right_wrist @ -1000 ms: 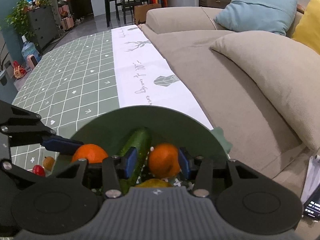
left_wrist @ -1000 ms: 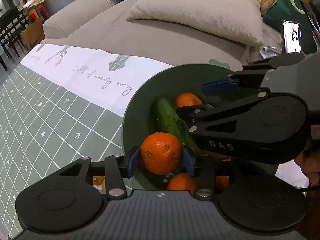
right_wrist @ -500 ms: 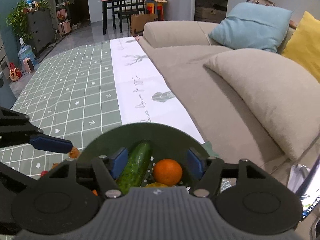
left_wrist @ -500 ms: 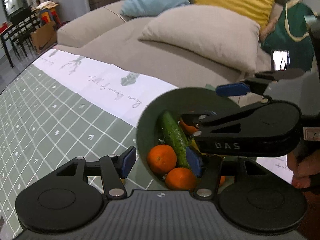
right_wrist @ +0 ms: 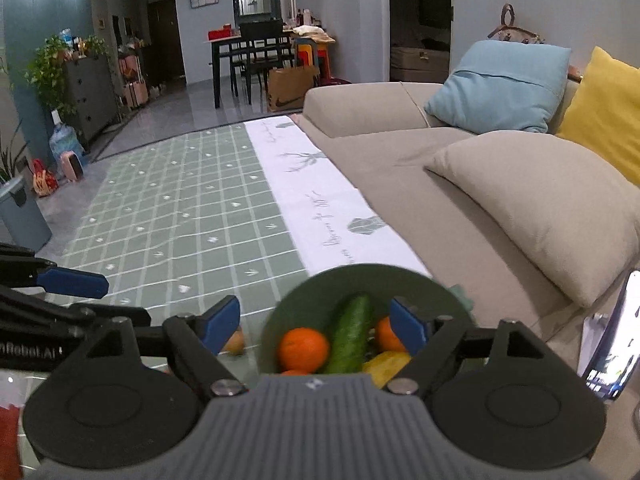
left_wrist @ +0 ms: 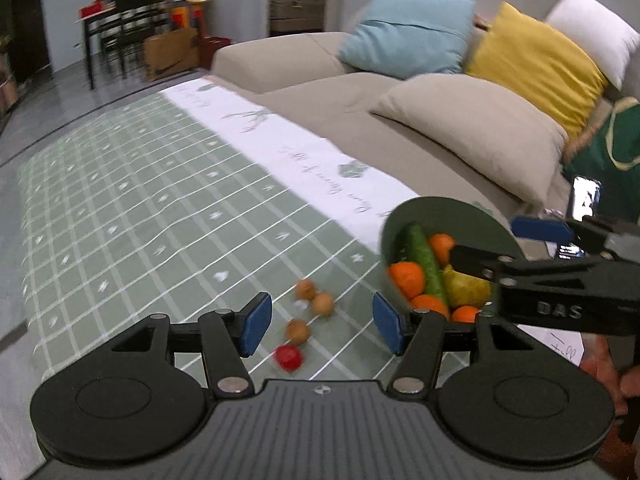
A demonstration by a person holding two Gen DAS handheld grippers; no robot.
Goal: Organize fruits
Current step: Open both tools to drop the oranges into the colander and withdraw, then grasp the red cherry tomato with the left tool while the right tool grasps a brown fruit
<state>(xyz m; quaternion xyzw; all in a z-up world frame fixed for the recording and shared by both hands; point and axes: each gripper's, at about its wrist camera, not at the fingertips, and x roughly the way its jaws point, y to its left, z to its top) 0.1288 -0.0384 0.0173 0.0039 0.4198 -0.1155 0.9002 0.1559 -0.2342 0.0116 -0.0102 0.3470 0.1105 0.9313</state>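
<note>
A dark green bowl (left_wrist: 444, 210) stands on the checked tablecloth and holds several oranges (left_wrist: 406, 278), a cucumber (left_wrist: 426, 262) and a yellow fruit (left_wrist: 466, 286). It also shows in the right wrist view (right_wrist: 320, 288), with an orange (right_wrist: 303, 349) and the cucumber (right_wrist: 352, 334). My left gripper (left_wrist: 320, 328) is open and empty, above and left of the bowl. Three small brown fruits (left_wrist: 322, 303) and a small red fruit (left_wrist: 289, 357) lie on the cloth between its fingers. My right gripper (right_wrist: 316, 324) is open and empty, raised over the bowl.
The green checked tablecloth (left_wrist: 140, 208) with a white runner (left_wrist: 304, 152) covers the table. A beige sofa (right_wrist: 460, 184) with cushions runs along the right. A phone (left_wrist: 584, 200) stands at the right. A dining table with chairs (right_wrist: 256, 52) is far behind.
Both grippers let go of their oranges in the bowl, opened wide and pulled up and back. The left view has swung left, and the small fruits on the cloth have come into view.
</note>
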